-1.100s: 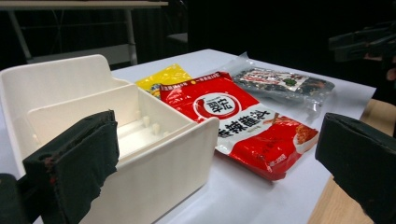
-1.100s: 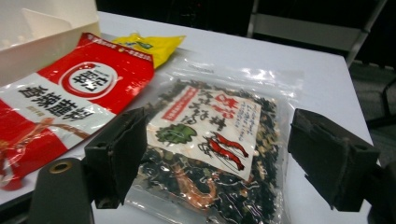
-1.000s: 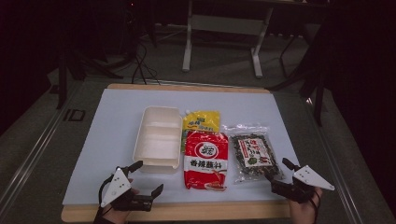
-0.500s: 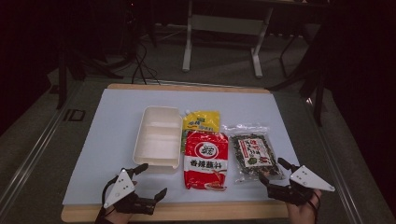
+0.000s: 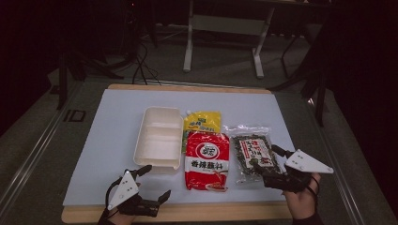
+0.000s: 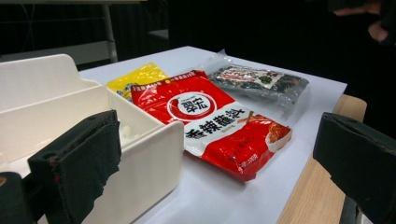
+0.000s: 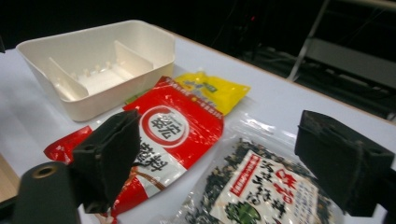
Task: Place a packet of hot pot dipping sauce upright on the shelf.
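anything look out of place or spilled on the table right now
Nothing stands out. The white divided tray sits upright with no spill around it, and the yellow packet, red packet and seaweed packet lie flat and sealed beside it, the red one overlapping the yellow packet's near edge.

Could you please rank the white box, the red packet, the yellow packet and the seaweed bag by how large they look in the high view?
1. White box and red packet: too close to separate.
2. Seaweed bag.
3. Yellow packet, partly covered by the red one.
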Demonstrator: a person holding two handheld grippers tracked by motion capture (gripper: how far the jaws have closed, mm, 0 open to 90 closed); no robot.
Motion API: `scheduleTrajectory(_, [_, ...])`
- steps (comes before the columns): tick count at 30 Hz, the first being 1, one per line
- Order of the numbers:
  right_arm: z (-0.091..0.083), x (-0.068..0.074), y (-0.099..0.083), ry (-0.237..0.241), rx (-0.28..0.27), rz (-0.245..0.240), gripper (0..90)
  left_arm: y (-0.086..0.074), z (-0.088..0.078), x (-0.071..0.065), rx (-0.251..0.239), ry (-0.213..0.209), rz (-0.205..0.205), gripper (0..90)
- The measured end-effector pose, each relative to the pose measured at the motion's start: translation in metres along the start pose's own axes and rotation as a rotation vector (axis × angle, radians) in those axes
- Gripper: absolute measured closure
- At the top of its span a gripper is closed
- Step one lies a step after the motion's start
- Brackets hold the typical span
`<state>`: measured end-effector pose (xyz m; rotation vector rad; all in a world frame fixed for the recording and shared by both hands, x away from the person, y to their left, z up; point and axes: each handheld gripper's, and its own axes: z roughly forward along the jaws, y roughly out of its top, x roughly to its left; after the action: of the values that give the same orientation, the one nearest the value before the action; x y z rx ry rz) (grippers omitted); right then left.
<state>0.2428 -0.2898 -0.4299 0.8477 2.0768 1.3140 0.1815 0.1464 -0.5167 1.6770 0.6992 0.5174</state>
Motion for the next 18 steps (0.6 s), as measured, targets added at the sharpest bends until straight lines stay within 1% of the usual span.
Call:
scheduleTrajectory(1, [0.0, 0.0, 0.0, 0.0, 0.0, 0.0, 11.4, 0.0, 0.0, 0.0, 0.001, 0.0, 0.001, 2.3])
scheduleTrajectory(2, [0.008, 0.002, 0.007, 0.014, 0.008, 0.002, 9.9, 0.0, 0.0, 0.0, 0.002, 0.001, 0.004, 2.3])
scheduleTrajectory(3, [0.011, 0.003, 0.009, 0.009, 0.003, 0.009, 9.8, 0.0, 0.0, 0.0, 0.003, 0.0, 0.005, 2.3])
scheduleTrajectory(5, [0.02, 0.006, 0.016, 0.026, 0.002, 0.033, 9.5, 0.0, 0.0, 0.0, 0.006, -0.001, 0.005, 2.3])
scheduleTrajectory(6, [0.024, 0.007, 0.018, 0.021, -0.004, 0.044, 9.5, 0.0, 0.001, 0.0, 0.006, -0.004, 0.003, 2.3])
scheduleTrajectory(7, [0.029, 0.007, 0.02, 0.037, 0.005, 0.045, 9.5, 0.0, 0.001, -0.001, 0.007, -0.006, 0.003, 2.3])
scheduleTrajectory(10, [0.042, 0.008, 0.023, 0.049, 0.026, 0.051, 9.8, -0.001, 0.001, -0.001, 0.008, -0.005, 0.008, 2.3])
scheduleTrajectory(11, [0.047, 0.008, 0.023, 0.045, 0.029, 0.049, 9.9, -0.001, 0.001, -0.001, 0.008, -0.005, 0.008, 2.3])
scheduleTrajectory(12, [0.047, 0.008, 0.023, 0.045, 0.029, 0.049, 9.9, -0.001, 0.001, -0.001, 0.007, -0.002, 0.007, 2.3])
scheduleTrajectory(13, [0.052, 0.007, 0.024, 0.047, 0.034, 0.05, 10.0, -0.001, 0.0, -0.001, 0.008, -0.006, 0.003, 2.3])
scheduleTrajectory(14, [0.052, 0.007, 0.024, 0.047, 0.034, 0.05, 10.0, -0.001, 0.0, -0.001, 0.008, -0.006, 0.003, 2.3])
scheduleTrajectory(15, [0.056, 0.006, 0.024, 0.057, 0.041, 0.055, 11.2, -0.001, 0.0, 0.0, 0.01, -0.005, 0.002, 2.3])
scheduleTrajectory(16, [0.066, 0.005, 0.024, 0.063, 0.056, 0.053, 12.0, -0.001, 0.001, 0.0, 0.008, -0.006, 0.001, 2.3])
scheduleTrajectory(18, [0.074, 0.003, 0.024, 0.072, 0.07, 0.06, 12.9, -0.001, 0.001, 0.0, 0.01, -0.008, 0.003, 2.3])
